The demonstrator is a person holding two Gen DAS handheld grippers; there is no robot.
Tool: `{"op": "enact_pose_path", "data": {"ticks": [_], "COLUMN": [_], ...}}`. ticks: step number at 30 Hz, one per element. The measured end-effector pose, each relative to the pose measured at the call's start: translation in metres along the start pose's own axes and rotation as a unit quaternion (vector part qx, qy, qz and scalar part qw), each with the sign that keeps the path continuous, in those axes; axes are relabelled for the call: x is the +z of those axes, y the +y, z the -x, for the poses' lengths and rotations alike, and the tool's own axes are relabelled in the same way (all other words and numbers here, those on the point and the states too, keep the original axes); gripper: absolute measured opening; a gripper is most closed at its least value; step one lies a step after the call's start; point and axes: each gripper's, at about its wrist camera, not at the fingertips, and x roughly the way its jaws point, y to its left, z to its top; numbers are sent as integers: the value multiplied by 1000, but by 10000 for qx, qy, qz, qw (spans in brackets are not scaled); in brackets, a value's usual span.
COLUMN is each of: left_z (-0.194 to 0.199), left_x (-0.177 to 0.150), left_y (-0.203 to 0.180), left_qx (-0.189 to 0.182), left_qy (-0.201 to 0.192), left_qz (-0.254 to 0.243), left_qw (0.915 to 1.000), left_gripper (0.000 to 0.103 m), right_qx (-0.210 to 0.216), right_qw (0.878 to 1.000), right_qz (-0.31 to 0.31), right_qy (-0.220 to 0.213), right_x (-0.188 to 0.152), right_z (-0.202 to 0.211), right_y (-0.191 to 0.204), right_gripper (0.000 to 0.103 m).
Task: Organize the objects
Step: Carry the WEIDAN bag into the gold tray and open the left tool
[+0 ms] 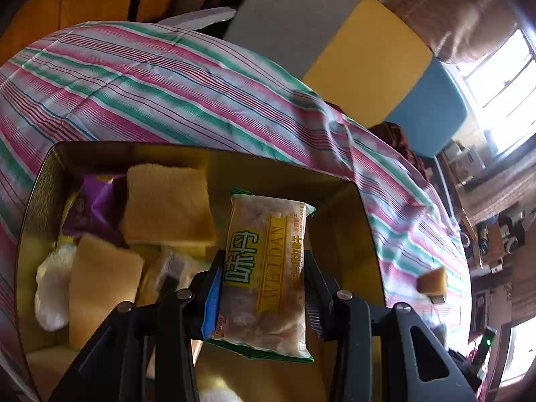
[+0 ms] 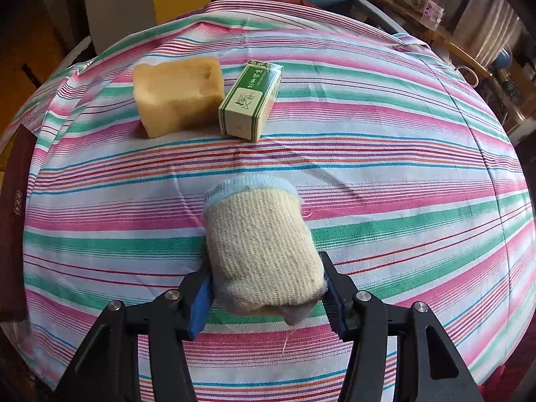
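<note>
**Two snacks in hand, one box to fill**

Our left gripper point(image 1: 264, 288) clamps its fingers on a Weidan snack packet point(image 1: 268, 278), held above the open gold box point(image 1: 33, 207), where sponge slabs point(image 1: 167, 201) and a purple wrapper point(image 1: 95, 204) lie ahead of the fingers. Our right gripper point(image 2: 268, 288) grips a knitted pouch point(image 2: 261, 248) over the striped worktop point(image 2: 402, 184); beyond its fingers wait a sponge block point(image 2: 177, 95) and green carton point(image 2: 251, 100). We judge the packet's release comes next, calling for a lowering into free space.

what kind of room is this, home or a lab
Probably a lived-in home: a pink-and-green striped cotton tablecloth covers the table, a grey, yellow and blue cushioned sofa stands behind it, and a cluttered wooden shelf sits alongside.
</note>
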Motion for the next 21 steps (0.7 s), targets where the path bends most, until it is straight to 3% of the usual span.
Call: {"op": "enact_pose_path", "data": {"ticks": [3, 8, 15, 21], "left_z": [-18, -39, -44, -38], "left_x": [7, 7, 10, 10], "left_y": [1, 7, -4, -5], "left_qx": [243, 28, 329, 356], "left_qy": [49, 179, 109, 129], "left_qz": [61, 503, 246, 141], "left_qw": [9997, 9986, 9991, 9992], "left_gripper": [42, 42, 43, 44], "right_qx": [2, 13, 19, 56], "right_qw": [10000, 10000, 10000, 9999], "right_qz": [-1, -15, -23, -87], "right_qy": [2, 7, 8, 23], "right_x": [0, 4, 9, 8], "right_z": [1, 0, -3, -2], "right_y": [0, -2, -3, -4], "right_gripper": [57, 58, 58, 60]}}
